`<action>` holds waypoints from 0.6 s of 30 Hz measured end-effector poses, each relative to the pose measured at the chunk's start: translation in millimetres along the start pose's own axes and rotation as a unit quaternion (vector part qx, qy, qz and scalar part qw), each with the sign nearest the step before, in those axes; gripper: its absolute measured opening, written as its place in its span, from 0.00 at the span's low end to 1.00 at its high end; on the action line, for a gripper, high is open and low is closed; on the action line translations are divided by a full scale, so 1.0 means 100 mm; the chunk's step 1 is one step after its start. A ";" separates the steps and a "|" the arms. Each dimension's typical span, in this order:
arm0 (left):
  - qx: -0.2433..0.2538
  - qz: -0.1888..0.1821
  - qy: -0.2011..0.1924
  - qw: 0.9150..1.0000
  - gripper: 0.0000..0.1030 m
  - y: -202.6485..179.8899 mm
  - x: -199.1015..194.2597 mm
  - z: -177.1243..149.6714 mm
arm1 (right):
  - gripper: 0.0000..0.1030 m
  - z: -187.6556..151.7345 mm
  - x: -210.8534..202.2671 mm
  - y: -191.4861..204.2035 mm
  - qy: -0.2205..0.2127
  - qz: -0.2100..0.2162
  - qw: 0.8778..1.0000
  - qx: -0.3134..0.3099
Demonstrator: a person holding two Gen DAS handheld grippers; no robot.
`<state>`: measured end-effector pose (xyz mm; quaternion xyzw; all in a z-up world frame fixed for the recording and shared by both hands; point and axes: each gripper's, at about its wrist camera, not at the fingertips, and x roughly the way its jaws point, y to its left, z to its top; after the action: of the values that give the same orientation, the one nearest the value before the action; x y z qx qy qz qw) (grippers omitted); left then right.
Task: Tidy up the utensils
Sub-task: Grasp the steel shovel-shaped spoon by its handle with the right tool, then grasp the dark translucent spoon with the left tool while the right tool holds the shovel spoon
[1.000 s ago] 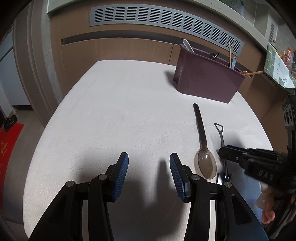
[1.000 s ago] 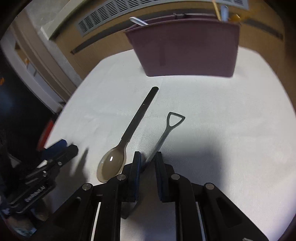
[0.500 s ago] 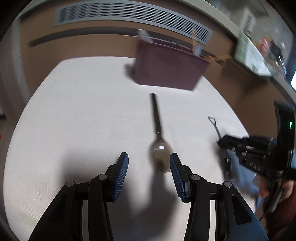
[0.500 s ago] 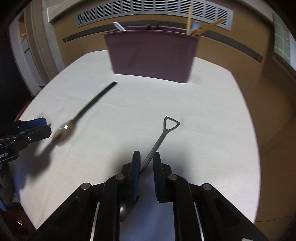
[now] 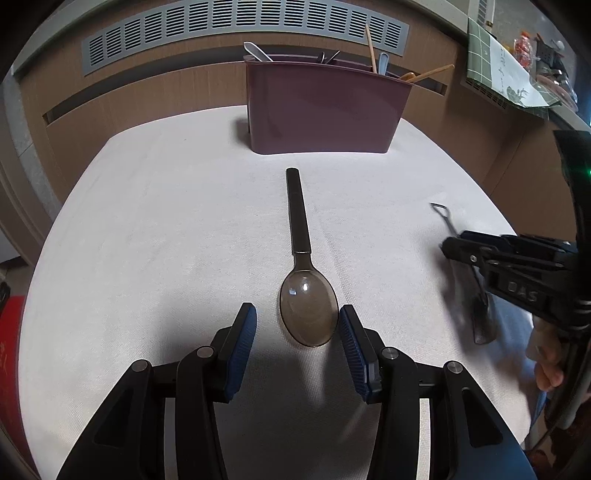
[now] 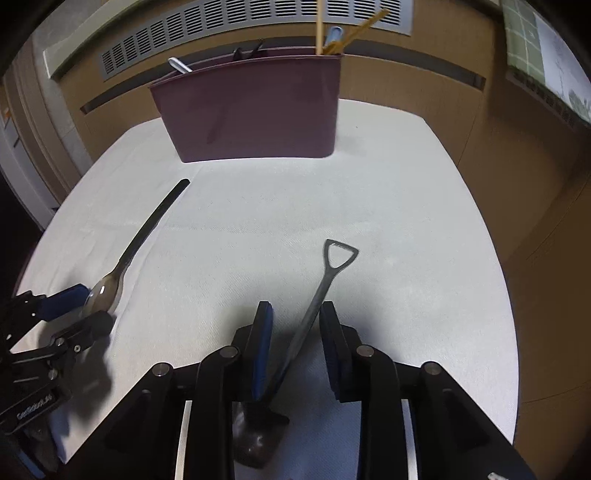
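Observation:
A dark translucent spoon [image 5: 303, 280] lies on the white cloth, bowl toward me, handle pointing at the maroon utensil holder [image 5: 321, 107]. My left gripper [image 5: 297, 325] is open, its blue pads on either side of the bowl. A small metal shovel-shaped spoon [image 6: 325, 291] lies between the pads of my right gripper [image 6: 295, 332], which is open around its handle. The dark spoon [image 6: 136, 247] and holder [image 6: 255, 110] also show in the right wrist view, and the right gripper [image 5: 454, 247] shows in the left wrist view.
The holder contains chopsticks [image 5: 371, 50] and several utensils. The white-clothed table [image 5: 147, 240] ends near a wood-panelled wall with a vent grille [image 5: 236, 29]. A counter with a green checked cloth [image 5: 495, 66] stands at the right.
My left gripper has swung over so its pads flank the dark spoon's bowl. My right gripper's pads have opened around the shovel spoon's handle, which now lies lower.

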<state>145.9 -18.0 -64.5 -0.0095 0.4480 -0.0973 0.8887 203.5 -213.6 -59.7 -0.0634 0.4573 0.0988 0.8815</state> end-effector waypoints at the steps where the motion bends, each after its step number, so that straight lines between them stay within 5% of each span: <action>1: -0.001 -0.001 -0.001 1.000 0.46 0.01 0.00 0.00 | 0.08 0.00 0.00 0.04 -0.003 0.000 1.000 -0.011; 9: -0.018 -0.027 -0.021 0.999 0.46 0.10 -0.02 -0.04 | 0.04 -0.04 -0.13 0.01 -0.028 0.038 0.999 -0.006; 18: 0.013 0.046 -0.023 0.999 0.46 -0.12 0.08 0.03 | 0.05 -0.10 -0.11 -0.09 -0.028 0.047 0.998 0.019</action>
<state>151.0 -31.7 -67.8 0.0205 0.4260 -0.0621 0.9024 190.9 -225.6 -56.1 -0.0225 0.4368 0.1334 0.8893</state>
